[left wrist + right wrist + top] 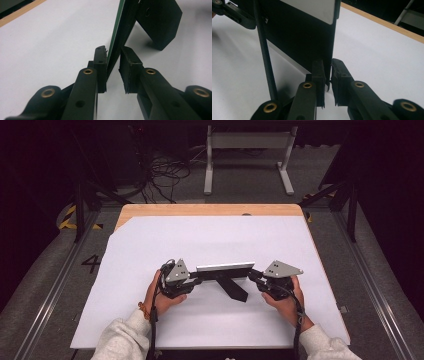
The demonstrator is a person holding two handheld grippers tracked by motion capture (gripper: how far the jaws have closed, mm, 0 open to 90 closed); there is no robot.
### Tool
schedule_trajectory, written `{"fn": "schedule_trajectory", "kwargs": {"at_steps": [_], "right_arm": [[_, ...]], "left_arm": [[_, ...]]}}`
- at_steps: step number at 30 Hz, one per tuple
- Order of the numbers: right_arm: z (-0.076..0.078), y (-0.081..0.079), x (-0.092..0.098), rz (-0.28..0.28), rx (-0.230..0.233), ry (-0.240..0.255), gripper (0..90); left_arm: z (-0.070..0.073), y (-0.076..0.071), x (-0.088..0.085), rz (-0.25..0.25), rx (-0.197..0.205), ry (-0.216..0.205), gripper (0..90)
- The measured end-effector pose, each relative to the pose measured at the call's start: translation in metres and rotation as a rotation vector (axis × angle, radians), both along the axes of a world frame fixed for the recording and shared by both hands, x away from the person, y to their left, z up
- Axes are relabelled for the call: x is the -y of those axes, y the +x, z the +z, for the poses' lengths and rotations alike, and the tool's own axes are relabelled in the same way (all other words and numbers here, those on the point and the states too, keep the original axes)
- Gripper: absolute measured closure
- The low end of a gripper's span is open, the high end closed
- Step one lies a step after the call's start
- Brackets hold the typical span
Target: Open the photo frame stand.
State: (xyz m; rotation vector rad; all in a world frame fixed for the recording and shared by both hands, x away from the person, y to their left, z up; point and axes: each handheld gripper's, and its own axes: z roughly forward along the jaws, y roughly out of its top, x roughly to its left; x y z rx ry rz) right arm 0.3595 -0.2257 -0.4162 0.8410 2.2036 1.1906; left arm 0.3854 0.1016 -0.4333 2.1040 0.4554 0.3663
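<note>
Black picture frame (225,268) stands on the white counter (150,245), both grippers' jaws clamped on its ends; uneven release could tip it off its back stand (234,289).

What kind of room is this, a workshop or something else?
Probably a lab set up for recording hand work: a wooden table under a white sheet, loose cables on the grey floor, and a person's hands holding the left gripper and right gripper.
</note>
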Motion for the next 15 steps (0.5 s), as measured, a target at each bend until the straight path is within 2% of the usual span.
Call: {"fn": "schedule_trajectory", "kwargs": {"at_steps": [15], "right_arm": [[-0.0023,0.0067,-0.0001,0.003,-0.006,0.032,81.7]], "left_arm": [[0.0011,-0.0046,-0.0008,-0.009,-0.008,0.004,77.3]]}}
